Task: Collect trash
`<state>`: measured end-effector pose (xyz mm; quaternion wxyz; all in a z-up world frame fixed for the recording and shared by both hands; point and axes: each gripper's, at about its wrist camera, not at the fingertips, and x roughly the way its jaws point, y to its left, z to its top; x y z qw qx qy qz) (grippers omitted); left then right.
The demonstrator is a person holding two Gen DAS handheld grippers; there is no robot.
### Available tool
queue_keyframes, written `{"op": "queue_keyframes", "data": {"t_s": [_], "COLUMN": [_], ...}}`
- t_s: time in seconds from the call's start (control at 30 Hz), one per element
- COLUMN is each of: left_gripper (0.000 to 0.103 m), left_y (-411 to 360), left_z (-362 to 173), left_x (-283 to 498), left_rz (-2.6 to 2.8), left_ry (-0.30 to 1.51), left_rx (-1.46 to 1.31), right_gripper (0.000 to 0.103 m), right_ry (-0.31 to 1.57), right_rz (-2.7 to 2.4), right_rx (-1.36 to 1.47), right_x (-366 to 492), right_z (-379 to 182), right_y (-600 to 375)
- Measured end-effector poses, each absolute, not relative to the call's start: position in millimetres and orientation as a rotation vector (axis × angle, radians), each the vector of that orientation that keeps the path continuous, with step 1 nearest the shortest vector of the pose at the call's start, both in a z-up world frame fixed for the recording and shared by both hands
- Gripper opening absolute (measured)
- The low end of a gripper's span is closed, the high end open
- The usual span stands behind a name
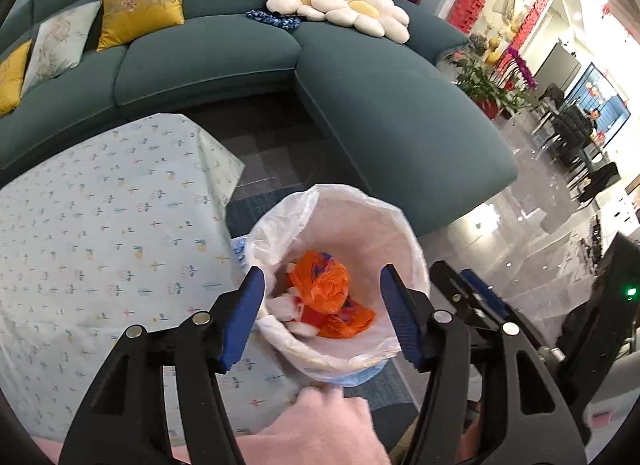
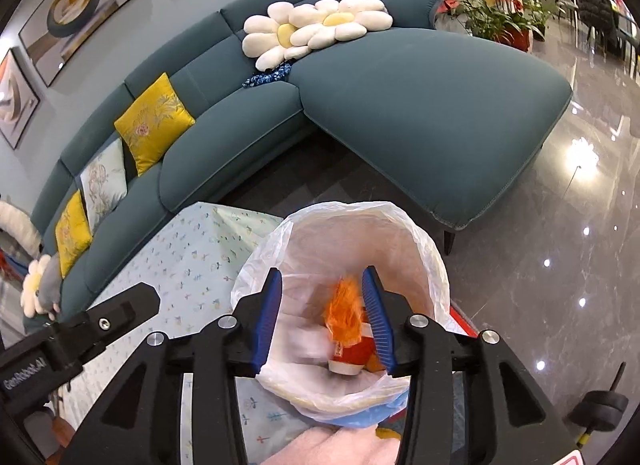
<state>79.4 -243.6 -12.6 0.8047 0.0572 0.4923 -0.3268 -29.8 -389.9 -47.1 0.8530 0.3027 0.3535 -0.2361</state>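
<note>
Both grippers hang over the lined bin (image 1: 404, 225). Left gripper (image 1: 322, 319) gapes wide, empty, above orange trash (image 1: 320, 285). Right gripper (image 2: 322, 321) stands part-open, its pads clear of a blurred orange piece (image 2: 346, 313).

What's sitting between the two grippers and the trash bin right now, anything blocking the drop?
Nothing visible blocks it. The left gripper and right gripper both hang open over the lined trash bin, whose mouth is uncovered, with orange wrappers already inside.
</note>
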Motion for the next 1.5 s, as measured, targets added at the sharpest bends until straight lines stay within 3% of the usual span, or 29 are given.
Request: {"op": "queue_keyframes", "data": {"t_s": [0.33, 0.47, 0.57, 1.1, 1.4, 1.5], "left_gripper": [0.058, 0.059, 0.065, 0.086, 0.088, 0.089], "left_y": [-216, -200, -189, -147, -139, -139], "left_z": [-12, -11, -10, -17, -29, -33], "left_x": [76, 73, 70, 74, 80, 81], "left_rz": [-0.63, -0.59, -0.561, -0.443, -0.406, -0.393], "left_ry": [1.016, 0.994, 0.976, 0.947, 0.972, 0.972], "left_rx": [0.171, 0.193, 0.201, 0.201, 0.201, 0.208], "right_gripper": [0.048, 0.058, 0.067, 0.083, 0.085, 0.09], "right_ry": [0.798, 0.803, 0.806, 0.863, 0.908, 0.921], "right_rz": [-0.504, -0.511, -0.535, -0.535, -0.502, -0.504], "right_rx": [0.459, 0.408, 0.391, 0.319, 0.306, 0.307], "right_x": [-28, -31, -35, -31, -22, -22], "right_z": [-30, -24, -21, -25, -41, -47], "right_y": [-362, -351, -346, -317, -306, -304]}}
